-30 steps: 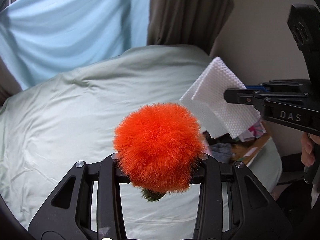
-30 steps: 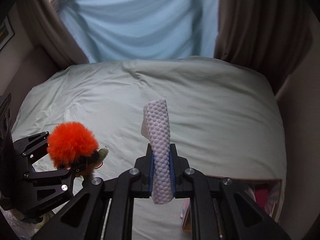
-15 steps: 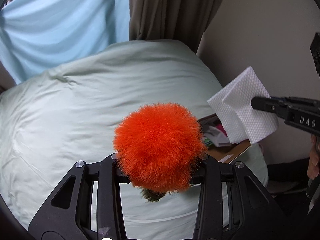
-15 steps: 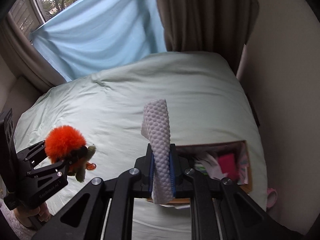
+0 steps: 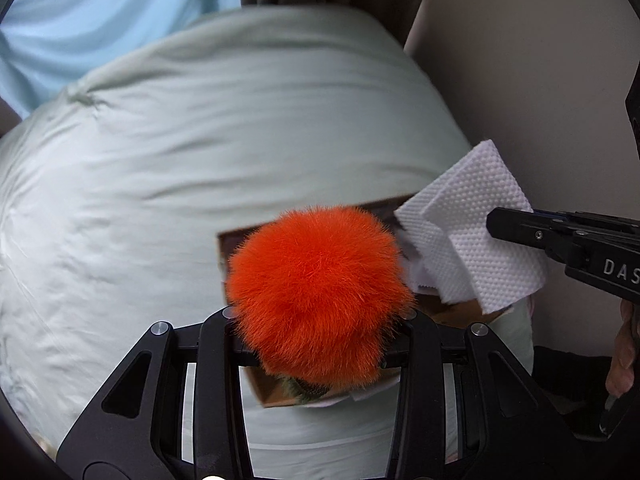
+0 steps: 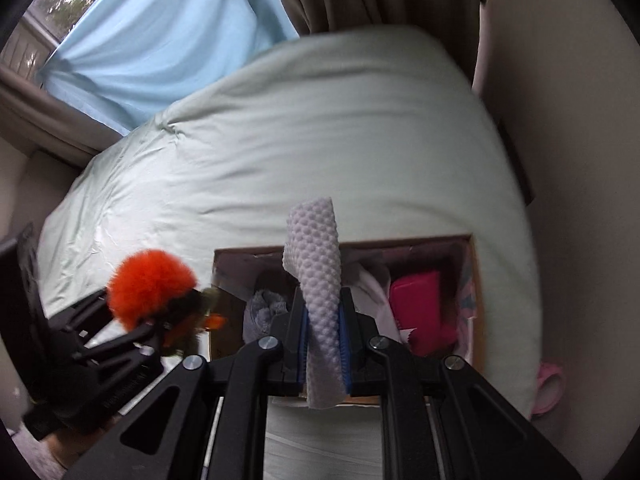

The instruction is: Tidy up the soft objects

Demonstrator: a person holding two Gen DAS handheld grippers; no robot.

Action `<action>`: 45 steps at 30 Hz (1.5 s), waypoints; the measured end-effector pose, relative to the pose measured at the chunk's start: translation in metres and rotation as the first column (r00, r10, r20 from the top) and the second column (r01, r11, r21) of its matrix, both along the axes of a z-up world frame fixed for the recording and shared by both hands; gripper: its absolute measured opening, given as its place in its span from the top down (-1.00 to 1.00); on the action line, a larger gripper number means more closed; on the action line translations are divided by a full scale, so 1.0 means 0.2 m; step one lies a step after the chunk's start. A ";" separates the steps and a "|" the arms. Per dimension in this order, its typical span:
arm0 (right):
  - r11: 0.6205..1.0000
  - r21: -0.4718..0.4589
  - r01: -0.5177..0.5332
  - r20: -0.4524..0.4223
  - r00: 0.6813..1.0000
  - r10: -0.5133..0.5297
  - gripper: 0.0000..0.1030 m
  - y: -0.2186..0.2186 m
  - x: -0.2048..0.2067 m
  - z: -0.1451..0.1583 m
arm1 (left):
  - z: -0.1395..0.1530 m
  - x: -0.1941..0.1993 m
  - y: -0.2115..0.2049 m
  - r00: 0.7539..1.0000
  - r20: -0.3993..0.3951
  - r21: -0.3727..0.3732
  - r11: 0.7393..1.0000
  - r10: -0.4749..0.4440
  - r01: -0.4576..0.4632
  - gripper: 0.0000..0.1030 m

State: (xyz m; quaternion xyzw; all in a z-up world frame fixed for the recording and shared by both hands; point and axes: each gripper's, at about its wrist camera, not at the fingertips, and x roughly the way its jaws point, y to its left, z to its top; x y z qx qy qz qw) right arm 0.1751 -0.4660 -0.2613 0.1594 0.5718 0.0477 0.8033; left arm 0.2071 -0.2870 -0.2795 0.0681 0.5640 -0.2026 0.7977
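Observation:
My left gripper (image 5: 320,316) is shut on a fluffy orange pompom toy (image 5: 320,292) and holds it in the air over the left end of a brown cardboard box (image 5: 276,390). The toy also shows in the right wrist view (image 6: 150,286), with a dark green part below it. My right gripper (image 6: 322,320) is shut on a folded white paper towel (image 6: 318,280), held above the box (image 6: 474,280). The towel also shows in the left wrist view (image 5: 476,240).
The box lies on a pale green bed (image 6: 320,128) near its front right edge and holds a grey cloth (image 6: 262,314), white fabric (image 6: 376,300) and a pink item (image 6: 424,312). A wall (image 6: 580,160) is close on the right. Curtains (image 6: 168,36) hang behind.
Both grippers have moved right and forward with their loads. The box, earlier off to the right, now lies directly under the orange toy and the paper towel.

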 end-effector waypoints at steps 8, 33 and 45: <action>0.989 0.151 0.010 -0.090 0.996 0.004 0.76 -0.08 0.05 -0.26 | -0.27 -0.02 -0.16 0.996 -0.090 0.106 0.994 -0.020 0.030 0.35; 0.998 -0.069 -0.013 -0.079 0.997 0.008 -1.00 -0.05 0.01 -0.24 | -0.15 -0.12 -0.05 0.997 -0.065 0.124 0.991 -0.041 0.049 -0.99; 0.985 -0.168 0.022 0.083 0.997 -0.008 -1.00 0.23 -0.15 0.36 | 0.48 -0.26 0.36 0.993 0.101 -0.033 0.998 0.055 -0.052 -0.99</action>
